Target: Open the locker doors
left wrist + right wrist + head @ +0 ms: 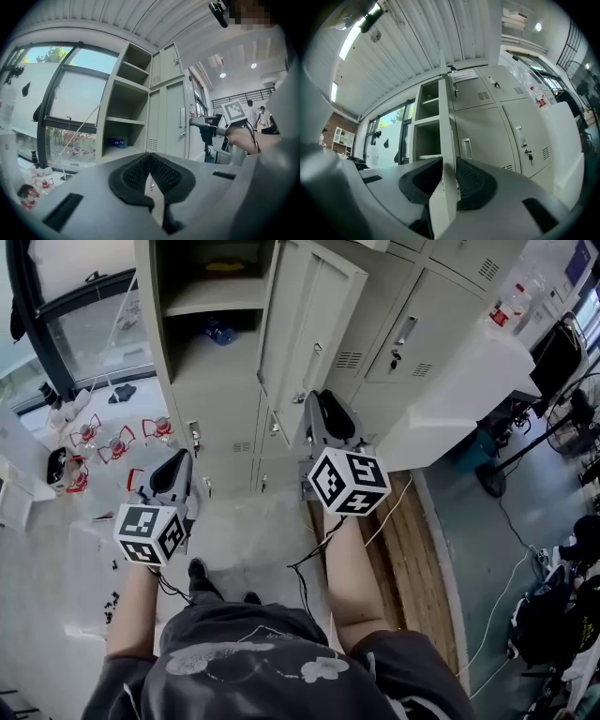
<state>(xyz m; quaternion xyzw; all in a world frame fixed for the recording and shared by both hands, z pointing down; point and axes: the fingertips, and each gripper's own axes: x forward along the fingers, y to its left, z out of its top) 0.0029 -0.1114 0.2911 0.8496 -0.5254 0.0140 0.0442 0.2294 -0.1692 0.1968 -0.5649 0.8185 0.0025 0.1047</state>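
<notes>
The locker door (pixel 311 329) stands swung out from the cabinet, and its free edge is clamped between the jaws of the right gripper (pixel 321 404). In the right gripper view the door (pixel 445 117) is seen edge-on as a thin pale slab running up through the middle of the picture. Both dark pads are pressed against it, set narrow by the thickness of the sheet. The left gripper (pixel 178 463) is held lower and to the left, well apart from the door. Its jaws are brought together at the tips with nothing between them, as is shown in its own view (pixel 150 157).

The open compartment (pixel 211 352) beside the door is seen from above in the head view, with a blue bottle (pixel 217 332) lying on its shelf. The same bottle (pixel 116 142) is seen from the front in the left gripper view, which alone shows the right gripper (pixel 194 123) from the side, reaching to the door (pixel 168 112) from the right. People standing in the background are also caught there.

The closed doors (pixel 487 136) to the right of the held door, with their handles and key locks, are shown most plainly in the right gripper view. Only the head view shows the wooden boards (pixel 417 549) on the floor and the person's forearms behind both grippers.
</notes>
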